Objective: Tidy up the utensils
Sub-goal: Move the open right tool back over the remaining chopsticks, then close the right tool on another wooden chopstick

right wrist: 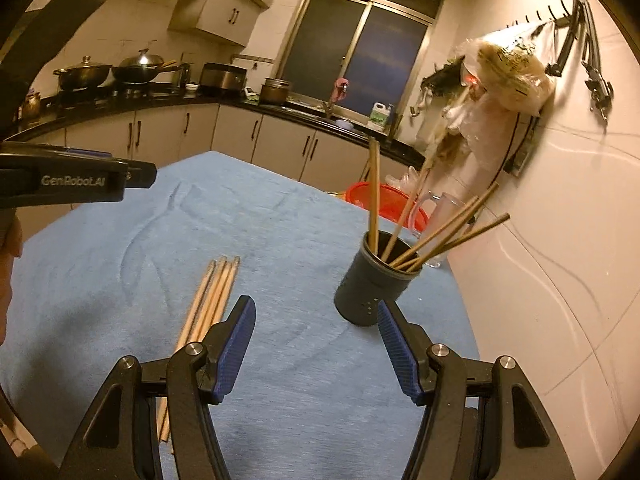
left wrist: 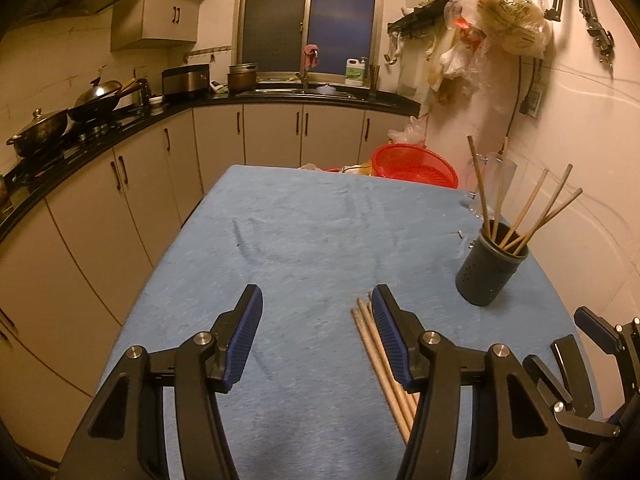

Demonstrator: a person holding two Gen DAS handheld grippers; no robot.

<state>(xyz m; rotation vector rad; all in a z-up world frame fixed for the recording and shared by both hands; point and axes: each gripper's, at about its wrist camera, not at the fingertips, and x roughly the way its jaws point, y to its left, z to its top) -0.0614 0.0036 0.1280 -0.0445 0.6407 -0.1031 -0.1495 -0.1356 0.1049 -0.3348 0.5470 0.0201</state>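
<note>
A blue-covered table [left wrist: 304, 240] fills the kitchen. The left gripper [left wrist: 316, 300] hovers low with jaws spread wide, holding nothing. Loose wooden chopsticks [right wrist: 212, 296], perhaps four, lie flat between the two grippers. The right gripper [right wrist: 316, 312] is equally agape and empty. Farther right stands a dark holder [right wrist: 372, 288] with chopsticks upright inside.

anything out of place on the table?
Yes: a bundle of loose chopsticks lies flat on the blue tablecloth, outside the dark holder where the others stand. Nothing looks spilled or broken.
</note>
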